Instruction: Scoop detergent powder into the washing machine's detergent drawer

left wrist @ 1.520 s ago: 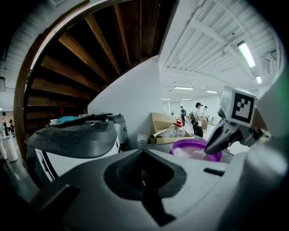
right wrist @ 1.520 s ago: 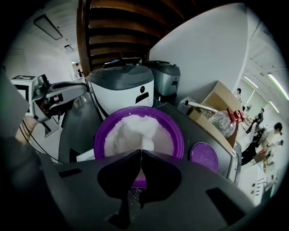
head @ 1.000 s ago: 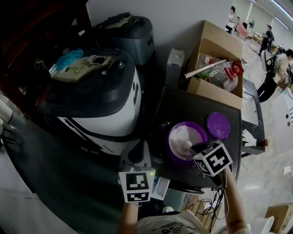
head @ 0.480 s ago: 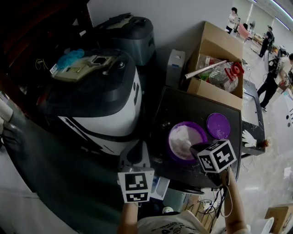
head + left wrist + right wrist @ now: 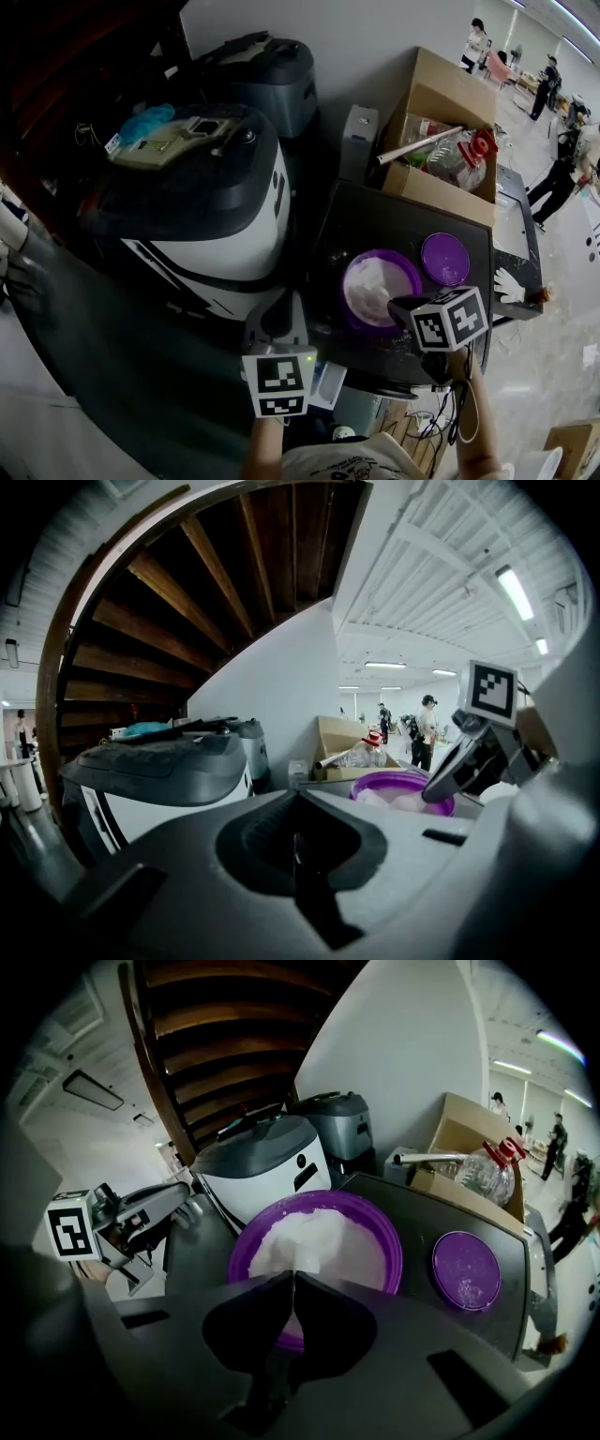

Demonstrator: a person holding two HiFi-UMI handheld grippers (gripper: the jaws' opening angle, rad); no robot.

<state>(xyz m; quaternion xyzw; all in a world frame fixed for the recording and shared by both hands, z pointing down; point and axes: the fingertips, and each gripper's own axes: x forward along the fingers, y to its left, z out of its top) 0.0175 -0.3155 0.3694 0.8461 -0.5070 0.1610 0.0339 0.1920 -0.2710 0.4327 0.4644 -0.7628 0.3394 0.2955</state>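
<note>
My right gripper [image 5: 292,1279], jaws clamped on a thin white scoop [image 5: 306,1260], points into the powder [image 5: 319,1232] in the purple bowl [image 5: 394,1251], while the drawer [image 5: 330,382] lies to its left, nearer my closed left gripper [image 5: 298,841].

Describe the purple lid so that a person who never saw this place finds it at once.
Find the white and grey washing machine; the dark table stands at its right. On it sits a purple tub heaped with white powder, and the lid lies flat beside it, on the side away from the machine. It is the smaller, flat purple disc with no heap.
</note>
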